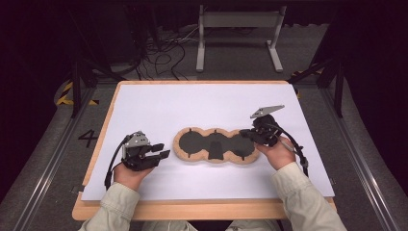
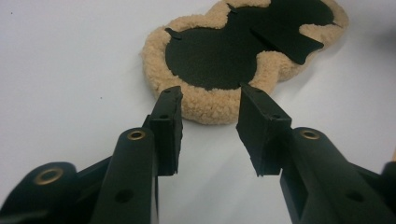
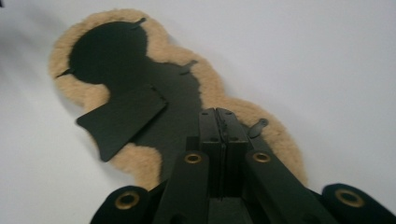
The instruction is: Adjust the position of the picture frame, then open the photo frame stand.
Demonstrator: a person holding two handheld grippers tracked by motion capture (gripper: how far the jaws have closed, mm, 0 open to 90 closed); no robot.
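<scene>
A three-lobed black pad with a tan fleece border lies flat in the middle of the white sheet. A black flap sticks out from its middle lobe toward the near side. My left gripper rests to the left of the pad, open and holding nothing. In the left gripper view the jaws stand apart just short of the fleece rim. My right gripper is over the pad's right lobe. In the right gripper view its jaws are pressed together above the pad, beside the flap.
A white sheet covers the wooden table. Behind the table stand a grey metal frame and loose cables on the floor. Both of the person's hands and light sleeves come in at the near edge.
</scene>
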